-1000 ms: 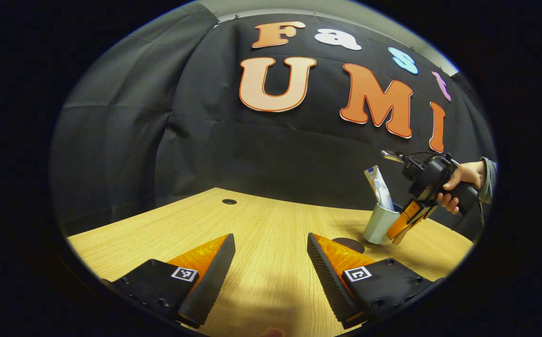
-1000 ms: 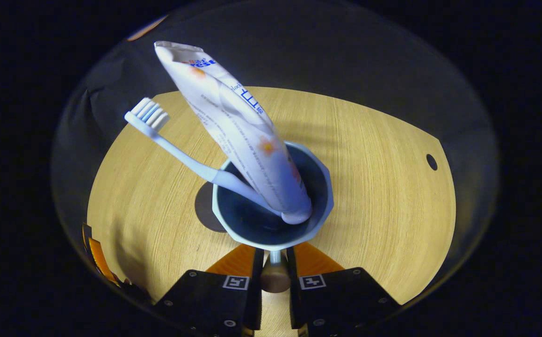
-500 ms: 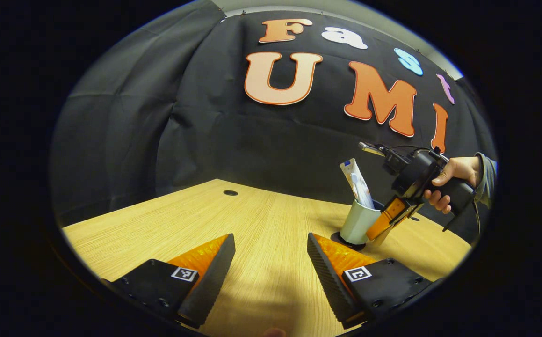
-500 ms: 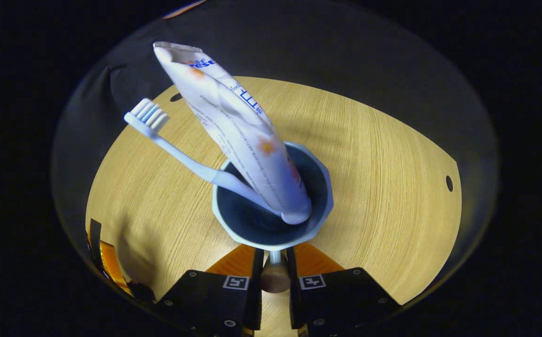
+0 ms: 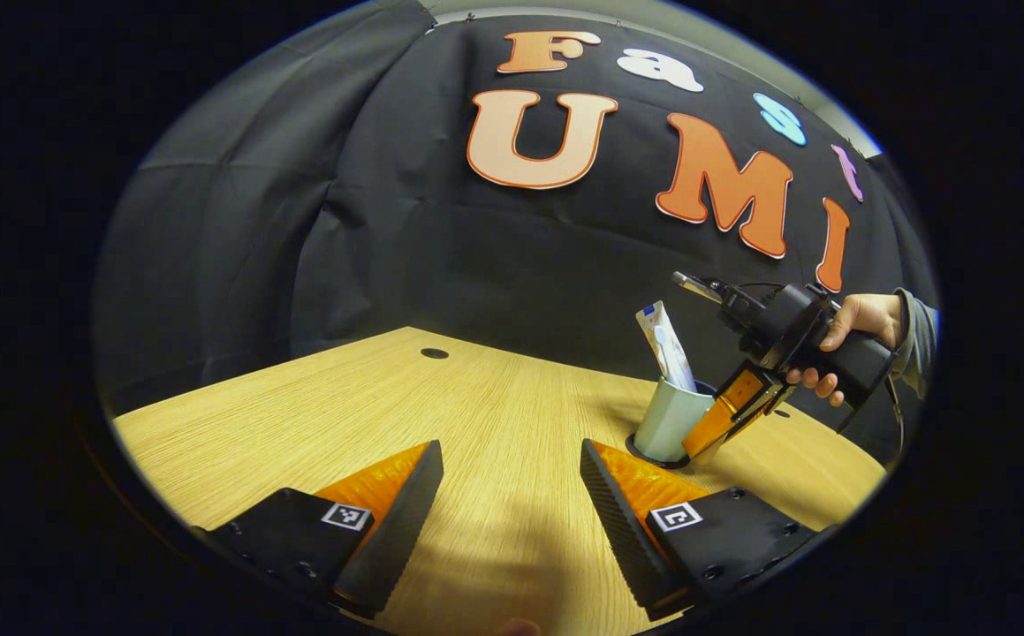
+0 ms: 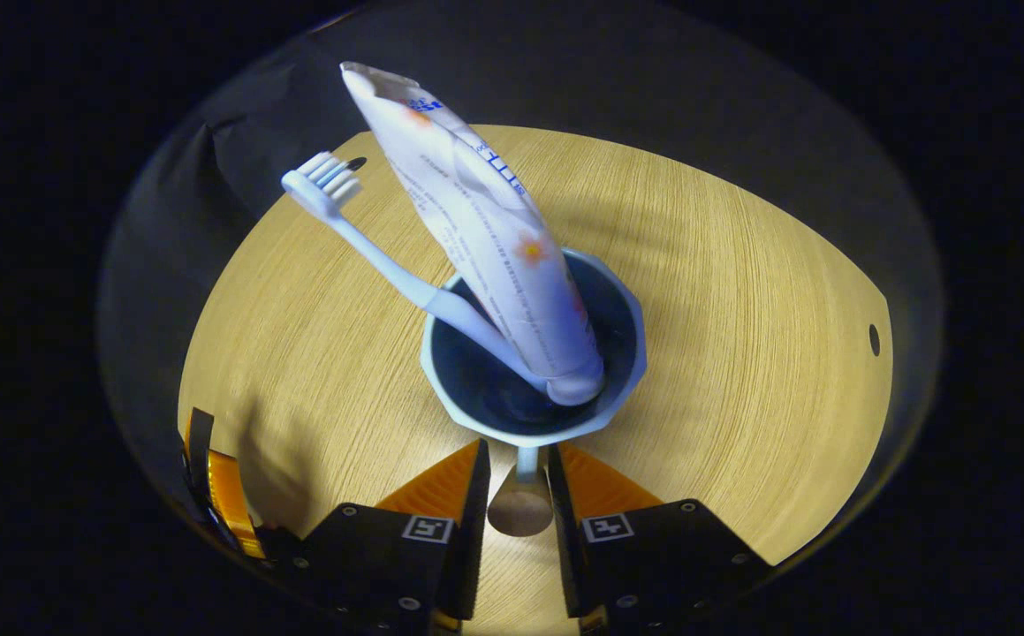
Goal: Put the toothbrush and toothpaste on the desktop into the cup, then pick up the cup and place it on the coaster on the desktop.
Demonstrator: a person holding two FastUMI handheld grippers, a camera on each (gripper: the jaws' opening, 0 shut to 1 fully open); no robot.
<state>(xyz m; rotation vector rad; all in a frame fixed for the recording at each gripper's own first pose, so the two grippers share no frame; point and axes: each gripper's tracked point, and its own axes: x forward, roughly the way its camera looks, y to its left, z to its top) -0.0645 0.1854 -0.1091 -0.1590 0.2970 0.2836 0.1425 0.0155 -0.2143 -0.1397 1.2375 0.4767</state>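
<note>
My right claw [image 6: 519,490] is clamped on the cup's [image 6: 534,349] handle, the cup sits on the coaster [image 5: 653,455], and my left claw [image 5: 512,495] is open.

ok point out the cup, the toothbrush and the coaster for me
cup [image 6: 626,367], right gripper view, on its rim at the right side
toothbrush [image 6: 324,177], right gripper view, on the bristle head
coaster [image 5: 633,449], left gripper view, on the dark edge showing under the cup

Light wooden table [image 5: 494,415], small round hole [image 5: 433,353], black cloth wall [image 5: 441,265]
</note>
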